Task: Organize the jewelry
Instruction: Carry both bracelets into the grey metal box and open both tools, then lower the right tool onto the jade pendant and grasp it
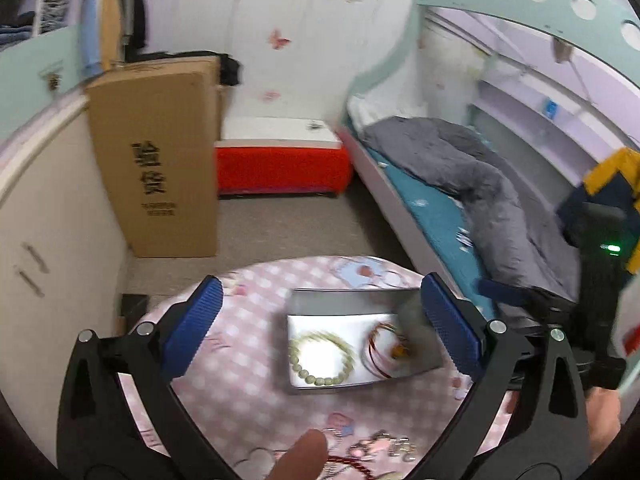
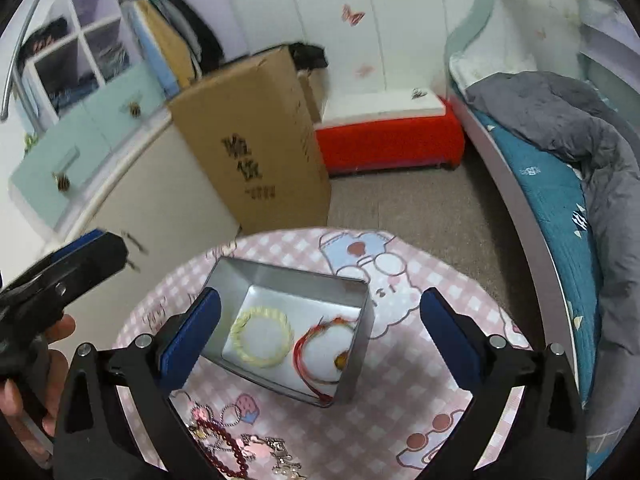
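Jewelry split between tabletop and tin. Nearest the cameras, loose on the pink checked tablecloth point(image 2: 404, 396): a dark red bead strand point(image 2: 224, 442) and a tangle of silver chains point(image 2: 280, 450), low between the spread blue pads of the right gripper point(image 2: 320, 334) and touching neither. Same heap seen at the bottom edge in the left view, beside a fingertip point(image 1: 304, 454). Farther on, an open silver tin point(image 2: 356, 356) holding a pale bead bracelet point(image 2: 262, 336) and, just beside it, a red cord bracelet point(image 2: 324, 354) with an amber-coloured bead. Both claws released and empty, hovering above the table: left gripper point(image 1: 320, 326) framing the tin, with the pale bracelet point(image 1: 320, 360) and red cord point(image 1: 386, 350) lying between its fingers; right gripper likewise spread either side of the tin. Beyond the table, upright on the floor against a cream cabinet point(image 2: 156, 220), a tall cardboard box point(image 2: 248, 148) printed with the black characters 验货, smaller print beneath too blurred to read. Behind it, a red-sided bench point(image 2: 392, 142) with a white top, then a wall with butterfly stickers point(image 2: 352, 14). Off to the right, a bed with teal sheet point(image 2: 548, 184) and grey duvet point(image 2: 580, 120).
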### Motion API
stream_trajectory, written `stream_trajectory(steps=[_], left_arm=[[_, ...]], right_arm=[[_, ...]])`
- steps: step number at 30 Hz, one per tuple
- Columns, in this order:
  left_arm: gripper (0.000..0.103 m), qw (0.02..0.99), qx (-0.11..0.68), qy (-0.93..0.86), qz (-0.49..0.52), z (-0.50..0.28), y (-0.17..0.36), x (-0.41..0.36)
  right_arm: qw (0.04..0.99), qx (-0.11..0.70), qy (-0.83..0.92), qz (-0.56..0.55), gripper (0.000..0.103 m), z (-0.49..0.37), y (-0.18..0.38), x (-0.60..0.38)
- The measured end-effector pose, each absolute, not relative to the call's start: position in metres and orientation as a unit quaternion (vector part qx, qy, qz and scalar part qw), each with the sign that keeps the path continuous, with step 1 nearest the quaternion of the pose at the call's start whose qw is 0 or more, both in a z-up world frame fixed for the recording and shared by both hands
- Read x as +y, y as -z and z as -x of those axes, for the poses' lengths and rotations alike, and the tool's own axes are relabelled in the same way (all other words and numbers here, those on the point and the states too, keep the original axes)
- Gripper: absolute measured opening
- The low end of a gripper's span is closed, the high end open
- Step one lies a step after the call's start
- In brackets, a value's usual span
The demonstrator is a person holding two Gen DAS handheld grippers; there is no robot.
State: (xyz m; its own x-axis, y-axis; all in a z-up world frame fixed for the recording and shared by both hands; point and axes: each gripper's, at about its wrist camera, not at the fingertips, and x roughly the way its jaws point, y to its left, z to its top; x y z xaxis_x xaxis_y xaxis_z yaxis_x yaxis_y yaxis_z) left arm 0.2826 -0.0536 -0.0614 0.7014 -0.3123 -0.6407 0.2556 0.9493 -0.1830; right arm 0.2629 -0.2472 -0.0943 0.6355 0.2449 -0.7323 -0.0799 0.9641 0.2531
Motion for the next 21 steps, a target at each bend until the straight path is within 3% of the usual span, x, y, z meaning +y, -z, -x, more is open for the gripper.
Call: stream_trajectory(steps=[21], left_arm=[[0.097, 0.97, 0.237, 0.052, 0.024, -0.148, 0.029, 0.014]], right_arm=[[0.954, 0.278, -0.044, -0.104, 0.096, -0.136, 0.016, -0.261]])
